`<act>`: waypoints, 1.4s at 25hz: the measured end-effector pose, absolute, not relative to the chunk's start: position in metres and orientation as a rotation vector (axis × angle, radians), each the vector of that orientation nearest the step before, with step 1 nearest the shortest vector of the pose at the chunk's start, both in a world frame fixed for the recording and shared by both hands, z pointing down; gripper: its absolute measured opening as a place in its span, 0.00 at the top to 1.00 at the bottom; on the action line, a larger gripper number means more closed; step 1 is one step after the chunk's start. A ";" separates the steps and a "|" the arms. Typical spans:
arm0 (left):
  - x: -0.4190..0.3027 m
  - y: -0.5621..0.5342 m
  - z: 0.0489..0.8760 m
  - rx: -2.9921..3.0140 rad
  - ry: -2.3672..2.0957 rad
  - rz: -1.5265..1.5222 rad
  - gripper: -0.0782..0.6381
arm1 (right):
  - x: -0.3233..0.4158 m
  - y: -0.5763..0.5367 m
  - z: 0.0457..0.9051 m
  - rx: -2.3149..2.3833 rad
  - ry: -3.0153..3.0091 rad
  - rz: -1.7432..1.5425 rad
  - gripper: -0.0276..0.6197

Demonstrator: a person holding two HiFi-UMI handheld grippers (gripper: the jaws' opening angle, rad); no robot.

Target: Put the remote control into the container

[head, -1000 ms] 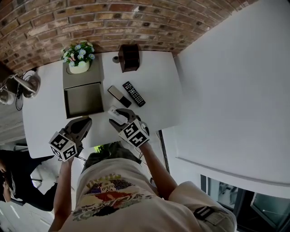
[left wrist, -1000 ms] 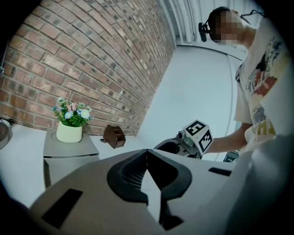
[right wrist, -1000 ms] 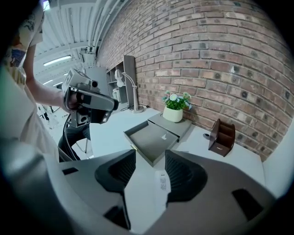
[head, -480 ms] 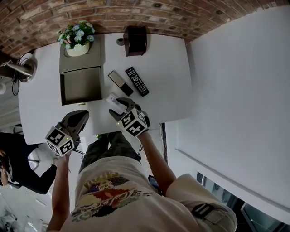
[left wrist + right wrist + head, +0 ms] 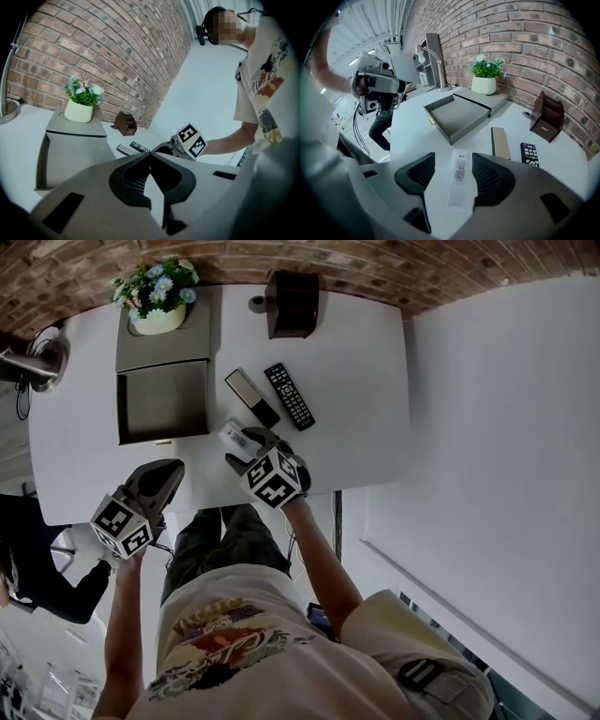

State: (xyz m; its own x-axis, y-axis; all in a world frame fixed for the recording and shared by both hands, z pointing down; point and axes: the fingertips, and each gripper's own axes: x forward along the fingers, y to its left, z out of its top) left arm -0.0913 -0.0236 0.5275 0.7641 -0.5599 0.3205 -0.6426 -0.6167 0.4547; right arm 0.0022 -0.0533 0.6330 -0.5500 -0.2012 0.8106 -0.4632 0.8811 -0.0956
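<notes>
**Right gripper opens up over the white remote, no grab yet**

The right gripper (image 5: 454,180) has just been spreading its jaws. The white remote (image 5: 232,435) sits between them, label up, apparently flat on the table (image 5: 356,381), with the pads not squeezing it. It looks like a pick being lined up, so the task has barely started. The container (image 5: 164,399) is empty, ahead of that gripper and a bit to its left, while the black remote (image 5: 290,396) lies ahead to its right. Compared with a second ago, the right gripper is tucked closer down over the remote. The left gripper (image 5: 149,155) is closed on nothing and still off the table's near edge.
</notes>
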 end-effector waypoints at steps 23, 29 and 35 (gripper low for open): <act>-0.091 -0.008 0.556 2.312 -0.922 0.189 0.88 | 0.023 -0.046 0.697 0.414 -2.023 0.407 0.50; -0.089 -0.003 0.556 2.315 -0.926 0.185 0.88 | 0.023 -0.047 0.700 0.425 -2.021 0.359 0.50; -0.089 0.000 0.558 2.308 -0.938 0.186 0.88 | 0.022 -0.047 0.701 0.419 -2.003 0.360 0.50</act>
